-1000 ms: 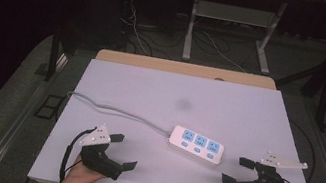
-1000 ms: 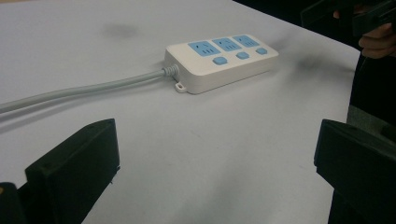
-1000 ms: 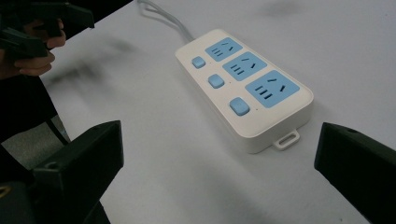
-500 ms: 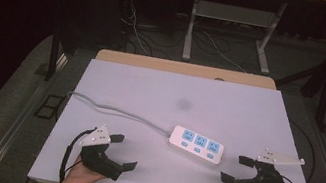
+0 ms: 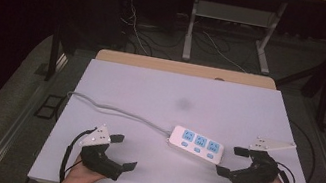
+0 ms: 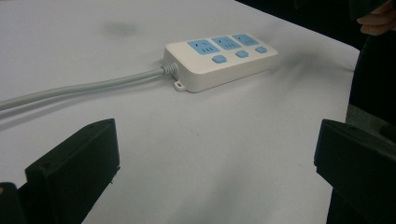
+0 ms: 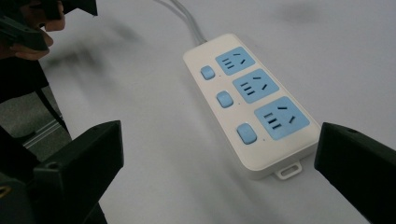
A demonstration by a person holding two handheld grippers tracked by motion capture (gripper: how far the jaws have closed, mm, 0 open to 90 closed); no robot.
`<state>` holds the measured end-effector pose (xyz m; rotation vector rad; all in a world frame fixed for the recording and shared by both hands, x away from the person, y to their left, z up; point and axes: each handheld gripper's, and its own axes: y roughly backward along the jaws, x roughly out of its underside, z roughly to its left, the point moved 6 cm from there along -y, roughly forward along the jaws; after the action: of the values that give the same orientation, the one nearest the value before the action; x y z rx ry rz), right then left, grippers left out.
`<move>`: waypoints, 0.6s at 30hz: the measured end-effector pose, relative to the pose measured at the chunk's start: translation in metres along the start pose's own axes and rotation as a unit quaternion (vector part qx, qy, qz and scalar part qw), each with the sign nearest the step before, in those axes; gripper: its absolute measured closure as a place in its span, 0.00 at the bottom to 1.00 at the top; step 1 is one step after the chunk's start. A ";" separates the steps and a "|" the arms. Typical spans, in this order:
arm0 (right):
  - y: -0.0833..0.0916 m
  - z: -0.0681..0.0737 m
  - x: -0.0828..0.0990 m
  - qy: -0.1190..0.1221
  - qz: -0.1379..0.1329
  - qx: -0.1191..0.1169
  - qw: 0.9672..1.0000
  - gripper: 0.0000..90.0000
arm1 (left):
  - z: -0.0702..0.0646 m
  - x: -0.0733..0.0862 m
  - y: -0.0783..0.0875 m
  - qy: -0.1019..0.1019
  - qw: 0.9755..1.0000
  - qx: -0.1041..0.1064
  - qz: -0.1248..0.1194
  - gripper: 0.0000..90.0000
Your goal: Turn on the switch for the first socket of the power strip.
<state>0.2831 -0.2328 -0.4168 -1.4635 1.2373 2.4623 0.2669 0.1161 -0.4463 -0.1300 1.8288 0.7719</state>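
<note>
Approach step: power strip (image 5: 197,143) lies flat mid-table, untouched. Right gripper (image 5: 232,161), jaws wide apart, sits just beside its near end; left gripper (image 5: 123,152) also gapes, farther off. Next, probably straddle the strip's end squarely before closing

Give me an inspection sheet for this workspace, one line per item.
Surface: white table, one faint dark smudge near the middle.
Job's things: white power strip, three blue sockets and three blue switches, lying flat, nothing plugged in.
Clutter: nothing seen.
Grippers: left gripper open, holding nothing, near the front edge; right gripper open, holding nothing, close to the strip's end, not touching it.
Cables: grey cord runs from the strip to the table's left edge; a black cable trails from each gripper.
Surroundings: dark room, loose wires on the floor, another table's legs behind.
</note>
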 end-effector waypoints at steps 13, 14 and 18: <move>-0.007 0.001 -0.019 0.019 0.022 -0.007 1.000 0.01 | 0.000 0.001 -0.001 0.001 1.000 0.002 0.001 0.00; -0.009 0.001 -0.022 0.023 0.028 -0.006 0.999 0.01 | 0.000 0.001 -0.001 0.001 1.000 0.002 0.001 0.00; -0.013 0.003 -0.029 0.030 0.034 -0.008 0.999 0.01 | 0.000 0.001 -0.001 0.002 1.000 0.002 0.001 0.00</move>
<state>0.3021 -0.2111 -0.4025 -1.5352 1.3032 2.4937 0.2671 0.1154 -0.4473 -0.1268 1.8337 0.7697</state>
